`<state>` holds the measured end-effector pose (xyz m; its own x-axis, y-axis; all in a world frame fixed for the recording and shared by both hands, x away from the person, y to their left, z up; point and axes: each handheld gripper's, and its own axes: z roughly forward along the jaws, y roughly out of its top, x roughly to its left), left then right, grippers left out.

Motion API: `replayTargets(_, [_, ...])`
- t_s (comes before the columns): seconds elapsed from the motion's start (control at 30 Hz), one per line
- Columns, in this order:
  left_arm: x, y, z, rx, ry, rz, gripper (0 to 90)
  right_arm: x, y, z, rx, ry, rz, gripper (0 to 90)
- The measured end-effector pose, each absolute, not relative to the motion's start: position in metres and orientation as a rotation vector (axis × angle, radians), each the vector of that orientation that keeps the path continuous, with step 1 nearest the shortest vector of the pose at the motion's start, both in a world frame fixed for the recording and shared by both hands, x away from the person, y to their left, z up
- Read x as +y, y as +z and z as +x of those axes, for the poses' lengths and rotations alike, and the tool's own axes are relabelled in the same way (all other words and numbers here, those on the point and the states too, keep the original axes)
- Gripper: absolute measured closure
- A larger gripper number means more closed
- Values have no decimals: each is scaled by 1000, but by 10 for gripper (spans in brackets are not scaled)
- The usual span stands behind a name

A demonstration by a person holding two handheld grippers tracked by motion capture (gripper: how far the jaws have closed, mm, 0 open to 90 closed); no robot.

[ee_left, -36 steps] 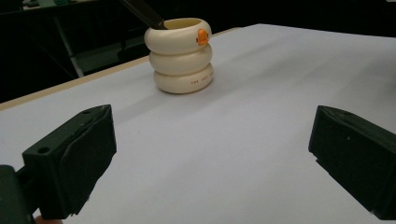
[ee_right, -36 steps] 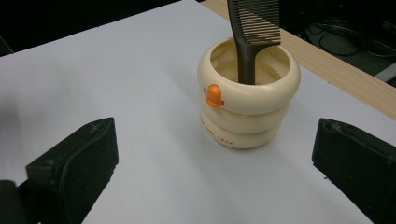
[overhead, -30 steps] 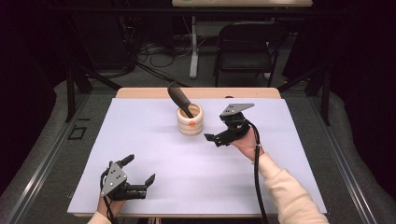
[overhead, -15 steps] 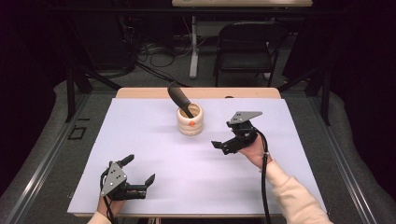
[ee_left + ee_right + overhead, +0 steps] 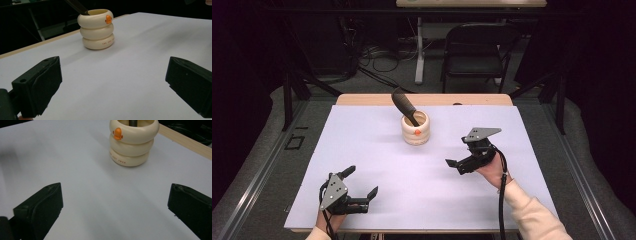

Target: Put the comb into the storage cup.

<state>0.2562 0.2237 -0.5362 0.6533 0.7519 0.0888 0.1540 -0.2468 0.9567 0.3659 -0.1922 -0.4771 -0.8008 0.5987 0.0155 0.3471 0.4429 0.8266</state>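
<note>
The right gripper (image 5: 457, 162) has drawn back from the cream ribbed holder (image 5: 415, 129) since a second ago, when it sat just beside the holder's right flank; it is now well apart from it, nearer the person's edge of the worktop (image 5: 377, 150) and lower to the right; its fingers (image 5: 37, 212) are spread wide with nothing between them, as they were before. The holder stands upright toward the far middle of the white worktop, unmoved, an orange spot (image 5: 117, 133) on its top ring; a dark-handled tool (image 5: 404, 104) leans out of it toward the far left, where it also stood earlier. The left gripper (image 5: 362, 192) rests at the near left of the worktop in the same place as before; its fingers (image 5: 37, 87) are likewise wide open and hold nothing.
</note>
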Motion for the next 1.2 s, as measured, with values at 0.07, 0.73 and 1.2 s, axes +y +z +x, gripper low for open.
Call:
replayTargets(0.07, [224,-536,256,733,672,1759,7,-194,-478,363,2420,1282,816,0])
replayTargets(0.73, [224,-536,256,732,670,1759,7,-213,-487,338,2412,1268,822,0])
replayTargets(1.2, [223,-536,256,732,670,1762,7,-231,-489,322,2384,1271,845,0])
